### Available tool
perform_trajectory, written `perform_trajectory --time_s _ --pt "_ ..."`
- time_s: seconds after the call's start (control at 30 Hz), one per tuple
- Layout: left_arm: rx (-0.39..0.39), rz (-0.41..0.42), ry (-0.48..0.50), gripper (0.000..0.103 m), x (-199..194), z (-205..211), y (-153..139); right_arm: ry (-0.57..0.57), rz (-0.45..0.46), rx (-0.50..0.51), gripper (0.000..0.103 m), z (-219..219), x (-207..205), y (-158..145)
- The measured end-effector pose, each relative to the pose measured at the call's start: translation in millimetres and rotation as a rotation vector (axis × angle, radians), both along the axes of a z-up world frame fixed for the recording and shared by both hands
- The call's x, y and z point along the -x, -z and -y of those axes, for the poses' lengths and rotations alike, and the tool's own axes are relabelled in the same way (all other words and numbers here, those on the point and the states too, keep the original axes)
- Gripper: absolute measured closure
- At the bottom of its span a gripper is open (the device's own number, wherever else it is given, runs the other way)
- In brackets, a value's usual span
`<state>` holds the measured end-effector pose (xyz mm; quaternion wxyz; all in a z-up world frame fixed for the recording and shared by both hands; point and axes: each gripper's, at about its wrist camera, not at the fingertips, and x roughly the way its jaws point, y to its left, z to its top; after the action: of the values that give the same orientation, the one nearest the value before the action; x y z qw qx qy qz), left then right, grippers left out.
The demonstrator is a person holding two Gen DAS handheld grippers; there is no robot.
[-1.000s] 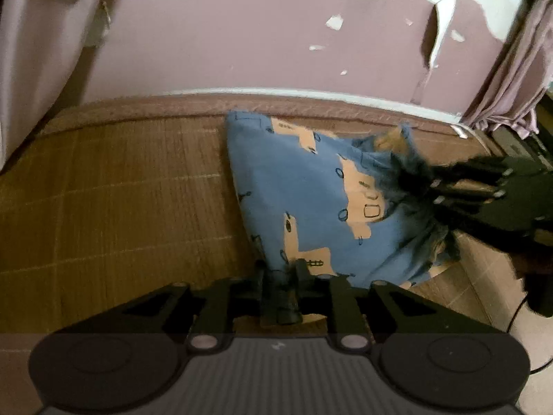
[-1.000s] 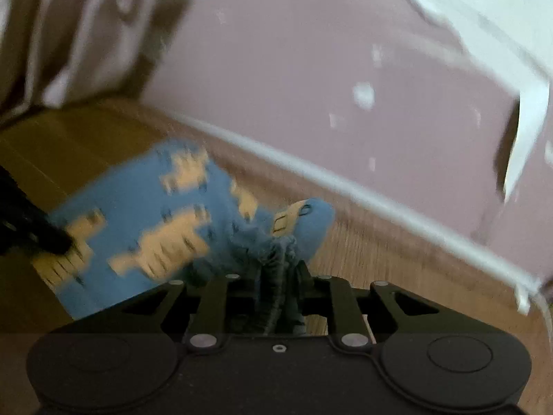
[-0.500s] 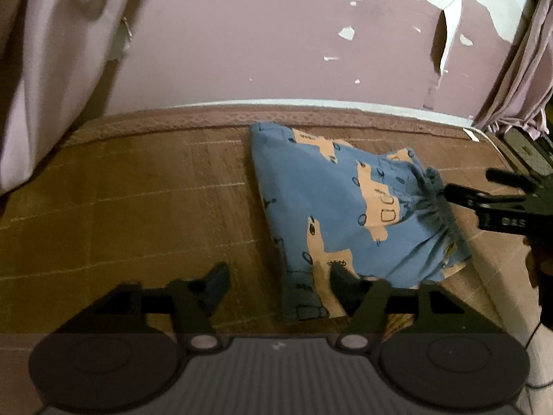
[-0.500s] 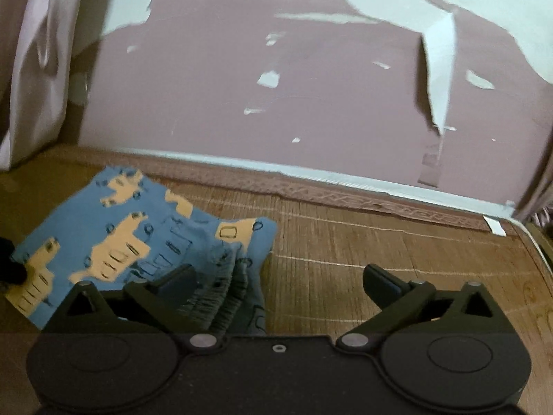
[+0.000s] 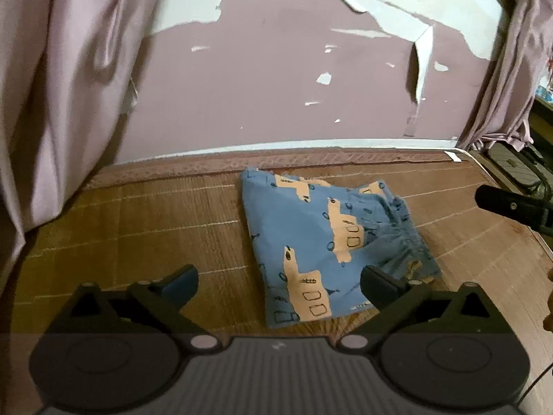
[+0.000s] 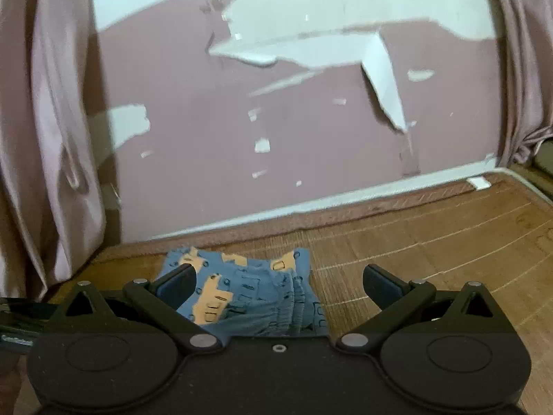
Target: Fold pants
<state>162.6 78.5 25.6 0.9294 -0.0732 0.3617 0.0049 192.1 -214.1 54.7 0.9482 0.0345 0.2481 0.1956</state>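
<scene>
The blue pants (image 5: 321,238) with an orange truck print lie folded into a compact bundle on the woven mat, gathered waistband to the right. They also show in the right wrist view (image 6: 252,294). My left gripper (image 5: 278,282) is open and empty, raised just in front of the bundle's near edge. My right gripper (image 6: 278,282) is open and empty, pulled back above the waistband side. One right finger (image 5: 508,204) shows at the right edge of the left wrist view.
The brown woven mat (image 5: 138,228) covers the bed and ends at a pink wall with peeling paint (image 5: 276,86). Pink curtains hang at the left (image 5: 52,86) and at the right (image 5: 501,79). Dark clutter sits past the mat's right edge (image 5: 518,162).
Both grippers were shut on the pants one second ago. They opened, let the cloth drop onto the mat, and have pulled back and up. The bundle now lies still.
</scene>
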Motion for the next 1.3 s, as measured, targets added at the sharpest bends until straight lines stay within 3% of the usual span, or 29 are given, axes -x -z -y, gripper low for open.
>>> perform_trajectory --time_s 0.2,0.37,0.53,0.77,1.03,1.3 --pt "-0.030 0.038 0.007 0.000 24 9 -13 -0.001 0.107 0.055 0.001 0 48 -6" --pt "-0.052 0.076 0.006 0.000 46 15 -17 -0.004 0.140 0.078 0.001 -1 81 -4" --pt "-0.079 0.099 0.005 0.000 69 18 -10 -0.006 0.129 0.097 0.001 -4 109 9" --pt "-0.131 0.141 0.000 0.000 97 23 10 -0.009 0.042 0.098 0.001 -3 130 40" --pt "-0.113 0.087 -0.005 0.000 102 20 27 -0.010 0.047 0.136 0.001 -6 133 56" --pt "-0.103 0.075 -0.030 0.000 103 16 33 0.010 0.010 0.107 0.001 0 125 63"
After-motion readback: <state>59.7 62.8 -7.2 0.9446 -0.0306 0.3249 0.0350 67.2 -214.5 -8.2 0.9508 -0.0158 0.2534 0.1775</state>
